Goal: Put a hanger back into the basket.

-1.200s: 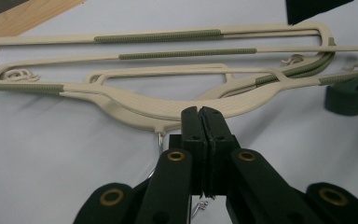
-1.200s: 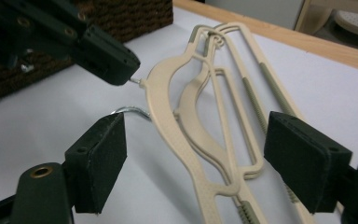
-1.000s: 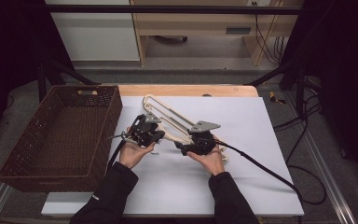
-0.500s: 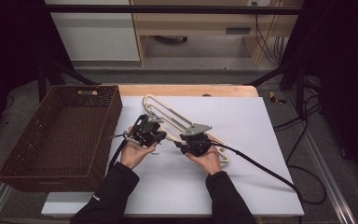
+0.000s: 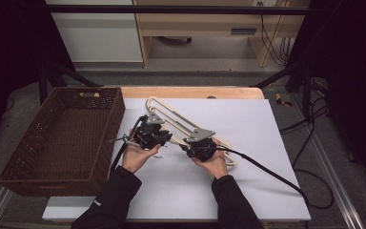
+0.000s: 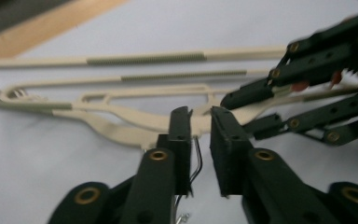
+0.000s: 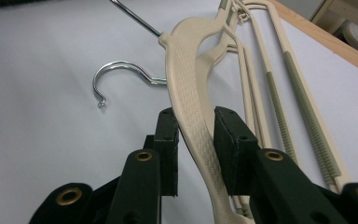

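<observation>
the right gripper (image 7: 193, 135) has just been closing, and now its jaws pinch the arm of the upper hanger (image 7: 186, 84). the left gripper (image 6: 199, 135) has just been opening a little: its jaws stand slightly apart with the thin wire hook (image 6: 196, 161) between them, so i judge the hook is being let go. the hangers (image 5: 178, 117) lie on the white mat (image 5: 267, 143) beside the basket (image 5: 57, 138), long axis running from far-left to near-right, hooks toward the person.
</observation>
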Demonstrator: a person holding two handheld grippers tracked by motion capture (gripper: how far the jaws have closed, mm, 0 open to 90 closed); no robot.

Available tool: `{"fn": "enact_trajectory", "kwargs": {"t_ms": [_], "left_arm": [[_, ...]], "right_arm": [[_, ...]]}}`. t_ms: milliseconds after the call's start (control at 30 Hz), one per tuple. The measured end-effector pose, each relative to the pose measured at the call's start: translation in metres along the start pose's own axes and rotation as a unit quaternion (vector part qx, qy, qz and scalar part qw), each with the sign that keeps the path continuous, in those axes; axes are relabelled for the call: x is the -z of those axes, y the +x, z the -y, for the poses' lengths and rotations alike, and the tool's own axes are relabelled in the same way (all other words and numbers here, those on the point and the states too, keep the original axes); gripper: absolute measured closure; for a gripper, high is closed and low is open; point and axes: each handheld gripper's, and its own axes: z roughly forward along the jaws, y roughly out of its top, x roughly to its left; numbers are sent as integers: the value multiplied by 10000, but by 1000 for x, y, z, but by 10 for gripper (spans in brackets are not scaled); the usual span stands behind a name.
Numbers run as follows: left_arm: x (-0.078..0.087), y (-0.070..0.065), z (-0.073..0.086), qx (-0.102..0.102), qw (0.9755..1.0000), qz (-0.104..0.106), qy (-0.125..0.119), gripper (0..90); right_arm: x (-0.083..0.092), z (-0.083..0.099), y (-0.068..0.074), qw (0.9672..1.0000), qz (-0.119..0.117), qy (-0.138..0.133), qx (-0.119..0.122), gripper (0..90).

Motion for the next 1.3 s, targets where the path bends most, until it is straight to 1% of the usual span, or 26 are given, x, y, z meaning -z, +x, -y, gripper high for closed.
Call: {"fn": "enact_trajectory", "kwargs": {"t_ms": [67, 100, 133, 167, 200, 233, 267, 300, 333, 367, 433, 500, 567, 600, 667, 733, 767, 800, 867, 900, 933, 1100, 1200, 1233, 1267, 1300], "left_arm": [[11, 3, -3, 44, 9996, -11, -279, 615], [18, 4, -4, 84, 9988, -48, -476, 570], [23, 5, -4, 101, 9983, -67, -566, 502], [30, 7, -5, 119, 9972, -75, -732, 462], [35, 8, -5, 144, 9966, -67, -814, 404], [45, 10, -5, 200, 9944, -43, -1032, 320], [45, 10, -5, 200, 9944, -43, -1032, 289], [55, 12, -4, 172, 9932, -24, -1147, 242], [55, 12, -4, 172, 9932, -24, -1147, 222], [60, 12, -3, 169, 9927, -31, -1193, 222], [69, 12, 1, 151, 9918, -65, -1264, 174], [75, 12, 5, 100, 9920, -89, -1252, 156], [80, 11, 12, 59, 9927, -130, -1196, 141], [80, 11, 12, 59, 9927, -130, -1196, 141], [83, 11, 17, 43, 9931, -123, -1162, 138], [84, 9, 22, 18, 9938, -105, -1110, 131], [84, 8, 24, -9, 9941, -99, -1081, 126], [84, 6, 27, -52, 9945, -89, -1041, 123], [84, 2, 34, -153, 9956, -72, -920, 106], [84, 2, 34, -153, 9956, -72, -920, 103], [84, 0, 37, -163, 9957, -61, -914, 103], [86, -5, 48, -200, 9956, 20, -913, 92], [86, -7, 51, -293, 9957, 18, -877, 88], [86, -9, 51, -342, 9957, 19, -859, 86], [86, -9, 51, -342, 9957, 19, -859, 85], [86, -11, 52, -345, 9957, 33, -861, 85]], "right_arm": [[1, -1, -1, 10000, 43, -17, 13, 719], [2, -1, -1, 10000, 54, -24, 8, 722], [3, -2, -2, 10000, 76, -58, 23, 727], [4, -3, -2, 9999, 105, -63, 9, 730], [6, -4, -3, 9998, 147, -81, 43, 737], [10, -6, -5, 9997, 222, -95, 41, 749], [10, -6, -5, 9997, 222, -95, 41, 749], [13, -8, -7, 9994, 314, -126, 90, 766], [13, -8, -7, 9994, 314, -126, 90, 766], [16, -9, -8, 9992, 371, -133, 71, 774], [21, -12, -12, 9984, 519, -207, 130, 800], [25, -14, -15, 9976, 656, -196, 127, 818], [32, -17, -23, 9958, 897, -143, 91, 852], [32, -17, -23, 9958, 897, -143, 91, 852], [36, -19, -30, 9954, 944, -142, 104, 863], [40, -21, -35, 9958, 897, -143, 102, 866], [43, -22, -36, 9962, 852, -153, 40, 867], [46, -23, -38, 9964, 822, -197, 105, 867], [56, -25, -37, 9970, 712, -311, 55, 868], [60, -26, -37, 9972, 639, -377, 40, 868], [60, -26, -37, 9972, 639, -377, 40, 868], [84, -25, -33, 9979, 149, -628, -103, 867], [98, -23, -26, 9974, -299, -650, -112, 867], [105, -22, -20, 9967, -479, -647, -78, 868], [105, -22, -20, 9967, -479, -647, -78, 868], [108, -20, -17, 9962, -577, -645, -79, 867]]}}
